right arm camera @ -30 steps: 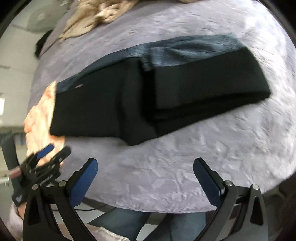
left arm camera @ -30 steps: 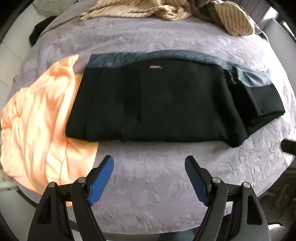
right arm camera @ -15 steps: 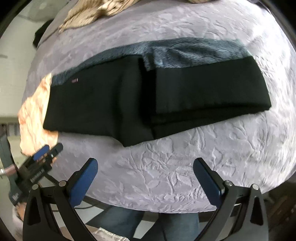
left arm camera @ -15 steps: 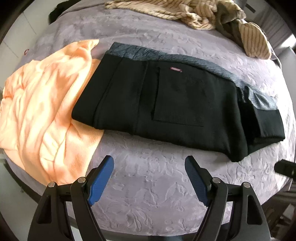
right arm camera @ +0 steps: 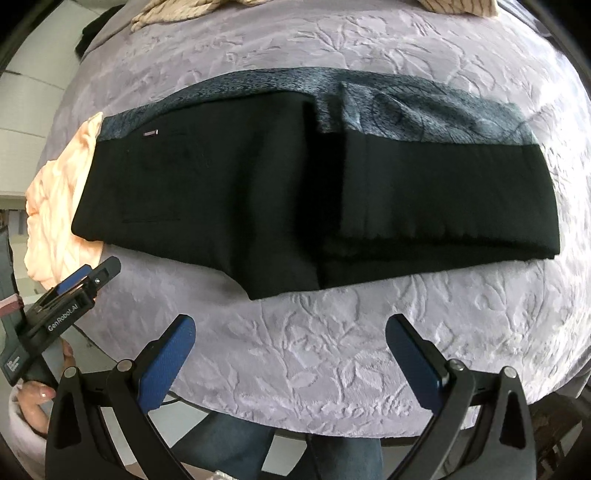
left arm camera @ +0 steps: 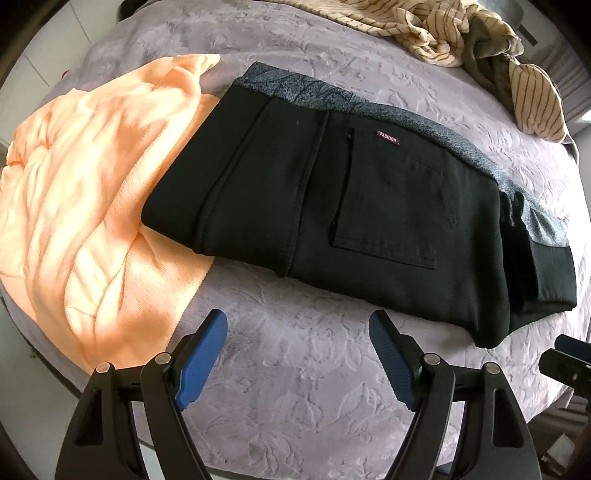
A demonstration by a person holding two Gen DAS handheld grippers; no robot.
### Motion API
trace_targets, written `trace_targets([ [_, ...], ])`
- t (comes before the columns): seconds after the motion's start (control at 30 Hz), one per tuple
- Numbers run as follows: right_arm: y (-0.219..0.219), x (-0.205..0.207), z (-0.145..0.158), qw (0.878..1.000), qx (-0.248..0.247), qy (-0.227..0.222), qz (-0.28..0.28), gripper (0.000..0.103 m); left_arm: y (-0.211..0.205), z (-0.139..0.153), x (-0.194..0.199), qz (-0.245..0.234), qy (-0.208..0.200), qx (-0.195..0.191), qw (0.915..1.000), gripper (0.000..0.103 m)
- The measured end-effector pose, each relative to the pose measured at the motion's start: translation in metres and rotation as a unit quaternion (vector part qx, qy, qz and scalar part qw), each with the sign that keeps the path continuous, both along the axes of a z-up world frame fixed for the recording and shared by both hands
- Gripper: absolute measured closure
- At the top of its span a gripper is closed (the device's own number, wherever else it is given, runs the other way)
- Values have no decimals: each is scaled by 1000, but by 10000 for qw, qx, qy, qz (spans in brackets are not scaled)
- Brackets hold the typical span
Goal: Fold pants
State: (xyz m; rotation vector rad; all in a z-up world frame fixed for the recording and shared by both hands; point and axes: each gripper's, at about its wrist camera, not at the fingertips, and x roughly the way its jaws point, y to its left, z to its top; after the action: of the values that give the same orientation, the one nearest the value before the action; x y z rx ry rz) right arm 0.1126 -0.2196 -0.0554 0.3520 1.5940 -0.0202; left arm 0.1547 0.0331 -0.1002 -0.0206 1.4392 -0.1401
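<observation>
Pants lie on bed, doubled lengthwise, legs folded back once. Your left gripper and right gripper hover nearside, fingers spread, empty. Likely one final fold left.

The folded pants are showing plain black on the outside, while their exposed lining is showing a mottled blue-grey with faint dark curving lines. A small maroon label with pale lettering is sitting on the black cloth by the back pocket. The bedspread is showing a pale lilac-grey with an embossed leaf and flower pattern. The towel is glowing peach-orange, lighter where sun is falling on it. The crumpled garment is showing cream with thin dark stripes. The left gripper and the right gripper are both showing black frames with blue ribbed pads.
</observation>
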Motion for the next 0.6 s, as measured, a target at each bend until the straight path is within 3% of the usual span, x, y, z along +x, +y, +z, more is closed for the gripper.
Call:
trace_targets([
  [0.6,9,2,-14,9998,113,135,71,0,2,-13,3,47,136,38,9999,23],
])
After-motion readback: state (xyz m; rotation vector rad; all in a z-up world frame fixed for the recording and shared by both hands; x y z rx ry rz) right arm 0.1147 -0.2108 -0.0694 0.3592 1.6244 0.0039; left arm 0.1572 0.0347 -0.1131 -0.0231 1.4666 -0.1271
